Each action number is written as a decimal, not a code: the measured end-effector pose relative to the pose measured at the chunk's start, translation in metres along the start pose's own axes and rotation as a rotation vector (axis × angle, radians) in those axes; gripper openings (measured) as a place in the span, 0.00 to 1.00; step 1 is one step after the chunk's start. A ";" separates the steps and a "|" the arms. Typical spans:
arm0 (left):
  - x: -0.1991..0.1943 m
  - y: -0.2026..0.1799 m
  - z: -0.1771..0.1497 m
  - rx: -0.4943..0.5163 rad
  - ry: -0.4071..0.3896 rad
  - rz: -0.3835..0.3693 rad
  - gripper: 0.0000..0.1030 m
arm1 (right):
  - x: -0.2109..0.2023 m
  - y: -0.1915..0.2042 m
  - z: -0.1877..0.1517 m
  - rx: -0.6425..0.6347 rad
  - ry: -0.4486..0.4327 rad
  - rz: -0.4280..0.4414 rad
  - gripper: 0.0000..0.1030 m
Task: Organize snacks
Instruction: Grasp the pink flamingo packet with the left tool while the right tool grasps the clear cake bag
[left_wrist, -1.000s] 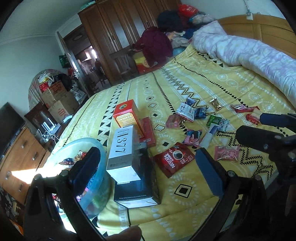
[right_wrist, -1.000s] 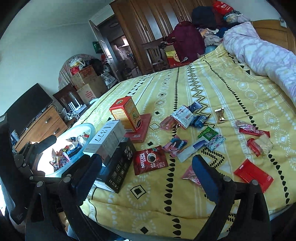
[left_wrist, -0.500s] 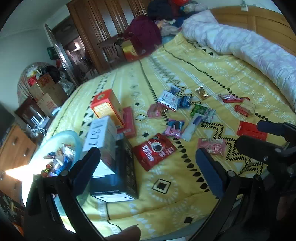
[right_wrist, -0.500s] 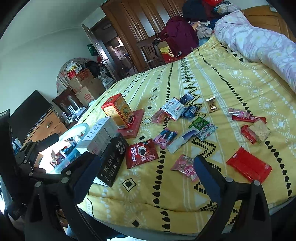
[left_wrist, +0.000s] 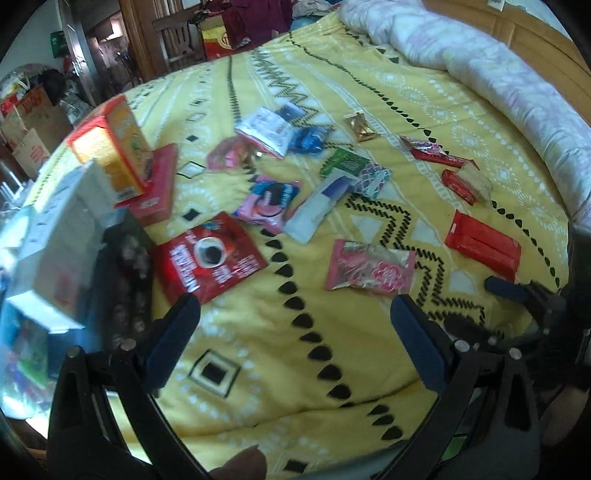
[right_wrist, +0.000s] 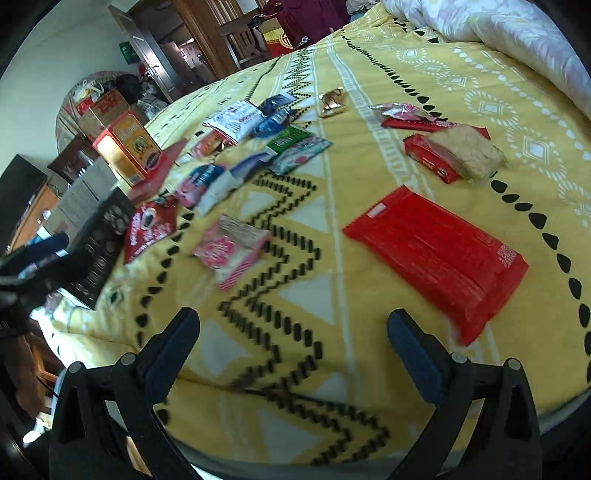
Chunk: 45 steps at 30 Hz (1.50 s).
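Both tongs empty & spread wide: left tongs (left_wrist: 295, 328) over bare bedspread (left_wrist: 258, 332) at the near edge, right tongs (right_wrist: 291, 332) likewise, w/ the big red flat packet (right_wrist: 436, 254) just ahead of its right finger.

Judging by the layout, barely started. Nearly all snacks lie loose on the bed. Nearest: pink foil packet (left_wrist: 369, 269) and red Nescafe sachet (left_wrist: 210, 258). Mid: pink cookie pack (left_wrist: 267, 201), white-blue sachet (left_wrist: 321, 206), green packet (left_wrist: 343, 162), small red bar w/ beige biscuit (right_wrist: 450, 155). Farther: white pouch (left_wrist: 267, 131), blue wrappers, gold candy (left_wrist: 362, 127).

Boxes stacked at left: white box (left_wrist: 62, 240) on black box (left_wrist: 127, 280), orange box (left_wrist: 110, 147) behind. Blurry container at far left seems to hold some wrapped bits; can't tell more. Left to do: pretty much everything.
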<state>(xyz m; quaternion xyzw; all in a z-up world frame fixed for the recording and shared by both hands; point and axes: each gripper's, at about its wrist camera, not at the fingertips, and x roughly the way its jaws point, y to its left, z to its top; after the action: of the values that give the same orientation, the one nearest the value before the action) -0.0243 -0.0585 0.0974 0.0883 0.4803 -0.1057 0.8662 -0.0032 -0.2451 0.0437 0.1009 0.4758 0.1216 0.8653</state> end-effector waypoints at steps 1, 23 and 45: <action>0.009 -0.002 0.003 0.000 0.025 -0.027 1.00 | 0.001 0.001 0.000 -0.007 -0.001 -0.004 1.00; 0.123 -0.031 0.030 -0.235 0.299 -0.103 0.90 | 0.005 -0.024 0.000 0.149 -0.078 0.120 1.00; 0.076 0.026 -0.006 -0.177 0.215 -0.223 0.40 | -0.013 -0.019 0.008 0.075 -0.058 0.050 1.00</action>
<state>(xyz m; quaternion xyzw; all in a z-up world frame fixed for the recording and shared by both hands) 0.0172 -0.0392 0.0310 -0.0315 0.5843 -0.1483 0.7973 -0.0009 -0.2676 0.0531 0.1488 0.4519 0.1221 0.8711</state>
